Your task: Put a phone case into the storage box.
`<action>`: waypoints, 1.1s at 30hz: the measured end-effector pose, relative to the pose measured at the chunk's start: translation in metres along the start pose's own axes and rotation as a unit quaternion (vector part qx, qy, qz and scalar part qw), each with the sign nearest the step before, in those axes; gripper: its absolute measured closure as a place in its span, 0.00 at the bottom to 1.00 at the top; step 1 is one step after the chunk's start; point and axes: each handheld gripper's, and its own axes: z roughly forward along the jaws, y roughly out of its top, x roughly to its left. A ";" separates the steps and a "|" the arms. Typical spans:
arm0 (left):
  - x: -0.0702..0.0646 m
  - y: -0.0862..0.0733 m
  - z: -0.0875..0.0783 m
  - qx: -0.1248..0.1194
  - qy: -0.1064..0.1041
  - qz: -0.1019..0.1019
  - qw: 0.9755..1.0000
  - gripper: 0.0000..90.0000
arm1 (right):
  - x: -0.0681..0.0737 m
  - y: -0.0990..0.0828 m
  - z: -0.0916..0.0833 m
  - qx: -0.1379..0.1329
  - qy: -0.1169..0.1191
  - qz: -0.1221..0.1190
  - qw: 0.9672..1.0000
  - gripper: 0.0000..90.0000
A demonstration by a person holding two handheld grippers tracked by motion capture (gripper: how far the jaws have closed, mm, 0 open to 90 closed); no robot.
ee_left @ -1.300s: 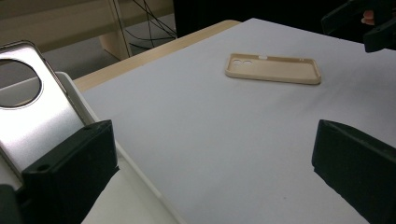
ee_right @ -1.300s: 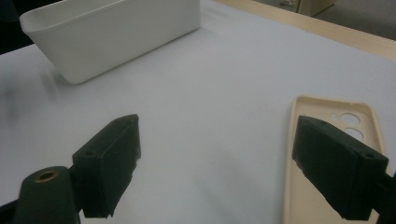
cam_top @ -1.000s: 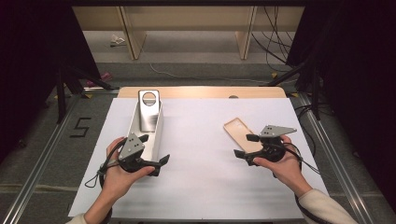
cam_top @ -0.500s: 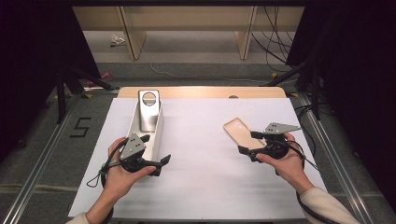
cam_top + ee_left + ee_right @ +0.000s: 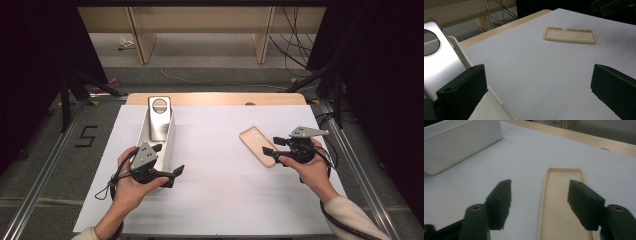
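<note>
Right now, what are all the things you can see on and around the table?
Phone case: one, beige, lying open side up on the white sheet, right side, one long edge between the right gripper's jaws.
Phone: one, silver, leaning in the white box.
Box: one, white, long, left side of the sheet.
Sheet: one, white, covering the table.
Table: one, wooden, its far edge showing.
Left gripper: one, black, jaws open, beside the box.
Right gripper: one, black, jaws just closing, not yet pressing the case.

Bare sheet point(image 5: 220, 165) mid-table, white tray point(image 5: 162, 137) blocking left
</note>
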 end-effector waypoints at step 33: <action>0.004 -0.004 -0.005 -0.008 0.000 -0.010 1.000 0.01 | -0.066 -0.018 0.025 0.184 -0.133 0.039 0.973 1.00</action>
